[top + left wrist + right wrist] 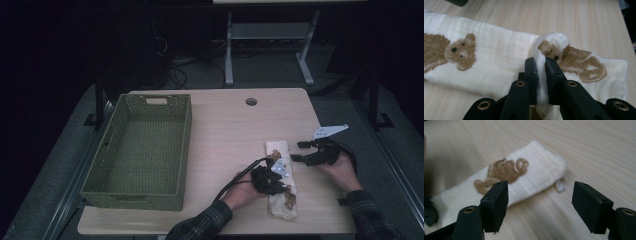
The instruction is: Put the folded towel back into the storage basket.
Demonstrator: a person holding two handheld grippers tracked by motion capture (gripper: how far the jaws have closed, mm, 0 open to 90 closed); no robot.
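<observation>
Here the cloth (281,180) carries no writing, only brown bear prints on cream fabric; a small white tag (559,186) pokes out from under one end, too blurred to read. The cloth is folded into a long narrow strip and lies on the table (225,130) toward the near right corner, its length running from the near edge away toward the far side. Its weave looks soft and finely ribbed, with the bears slightly fuzzy.

The left gripper (274,176) sits over the middle of the strip. In the left gripper view its black jaws are clamped on a pinched-up ridge of the cloth (541,65), which bulges above the pads in a rounded hump with a bear's face on it. The right gripper (300,151) rests just beside the strip's far end, toward the right edge, and in its own view the jaws stand apart with bare wood between them, touching nothing; the cloth's end (524,177) lies just beyond them.

A green woven basket (186,150), rectangular with handle slots, takes up the left side of the table, and stands empty. Between it and the cloth runs a wide stretch of pale wood-grain tabletop, with a round cable hole (251,101) near the far edge.
</observation>
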